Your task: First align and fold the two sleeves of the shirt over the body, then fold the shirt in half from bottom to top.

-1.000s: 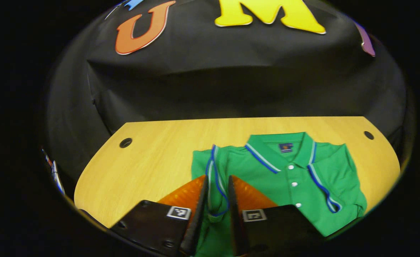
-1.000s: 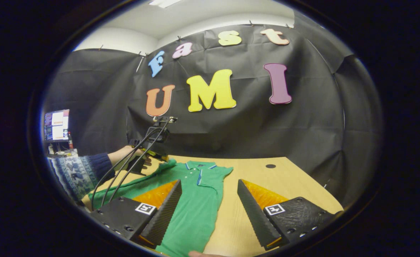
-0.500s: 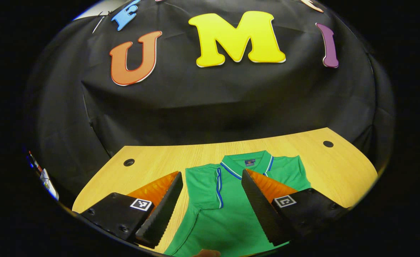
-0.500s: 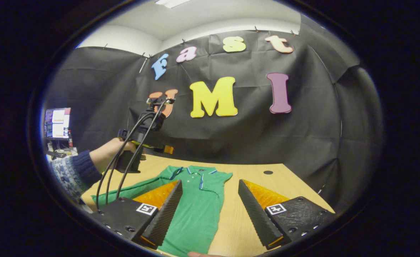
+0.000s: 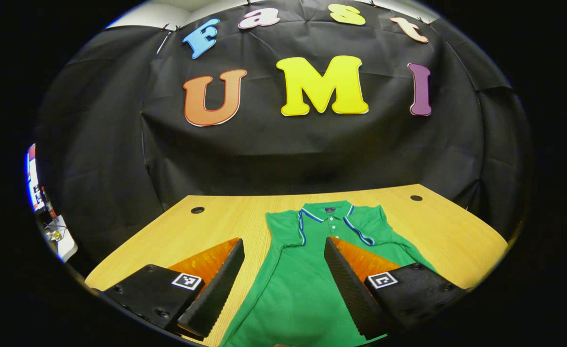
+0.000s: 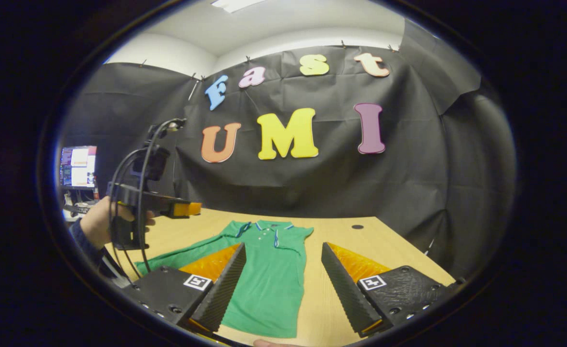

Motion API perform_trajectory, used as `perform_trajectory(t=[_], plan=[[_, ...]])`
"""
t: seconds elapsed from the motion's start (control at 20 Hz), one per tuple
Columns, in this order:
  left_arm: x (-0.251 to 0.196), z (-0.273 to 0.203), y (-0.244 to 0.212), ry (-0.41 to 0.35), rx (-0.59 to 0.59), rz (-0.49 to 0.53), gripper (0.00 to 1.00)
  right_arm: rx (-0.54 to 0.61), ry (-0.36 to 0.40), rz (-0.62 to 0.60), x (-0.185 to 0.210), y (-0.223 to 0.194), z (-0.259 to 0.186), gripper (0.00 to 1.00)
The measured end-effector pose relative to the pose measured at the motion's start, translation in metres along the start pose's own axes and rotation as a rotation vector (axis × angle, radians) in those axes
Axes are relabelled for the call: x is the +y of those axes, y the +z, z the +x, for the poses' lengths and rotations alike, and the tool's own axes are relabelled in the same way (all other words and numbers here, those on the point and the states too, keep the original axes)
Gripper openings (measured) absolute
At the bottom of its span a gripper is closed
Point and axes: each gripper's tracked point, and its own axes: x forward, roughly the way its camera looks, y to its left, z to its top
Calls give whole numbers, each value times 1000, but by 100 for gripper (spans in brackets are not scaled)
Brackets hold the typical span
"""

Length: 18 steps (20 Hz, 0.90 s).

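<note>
1. Left gripper view: the green polo shirt (image 5: 307,284) lies flat on the wooden counter (image 5: 206,226), collar toward the black cloth wall and buttons facing up.
2. The left gripper (image 5: 283,284) hangs above the lower part of the shirt with its fingers (image 5: 216,289) set wide apart, holding nothing; green cloth shows in the gap between them.
3. The collar (image 5: 329,212) has blue and white trim. One sleeve (image 5: 288,226) lies folded in over the shirt's body, its striped cuff running down just beside the collar.
4. Two round holes (image 5: 197,210) sit in the counter near the far edge, one on either side of the shirt and well apart from it.
5. Right gripper view: the same shirt (image 6: 264,274) lies lengthwise on the counter (image 6: 360,250), collar away from the camera.
6. The right gripper (image 6: 283,284) hovers over the shirt's near edge and the bare wood beside it, fingers (image 6: 346,289) spread apart and empty.
7. Beyond the shirt's far side, a person's hand (image 6: 98,224) holds the other gripper (image 6: 187,208) lifted clear of the shirt, with cables looping from it; whether its fingers are apart cannot be told from here.
8. A lit monitor (image 6: 77,167) stands farther off behind that hand.
</note>
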Motion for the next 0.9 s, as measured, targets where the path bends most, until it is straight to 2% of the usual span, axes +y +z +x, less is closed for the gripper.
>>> perform_trajectory(t=[0.2, 0.3, 0.4, 0.6, 0.9], plan=[[30, -39, -41, 45, -30, 1, 100, 29, -48, -53, -5, -32, -10, 95], [46, -56, -56, 81, -52, 45, 100, 82, -44, -29, 2, -60, -12, 94], [57, -69, -67, 105, -73, 44, 100, 132, -67, 10, -4, -82, -9, 95], [62, -78, -106, 91, -21, 23, 100, 168, -115, 1, -15, -103, -10, 95], [64, -72, -159, 57, 90, -12, 100, 226, -76, -38, 12, -139, -8, 95]])
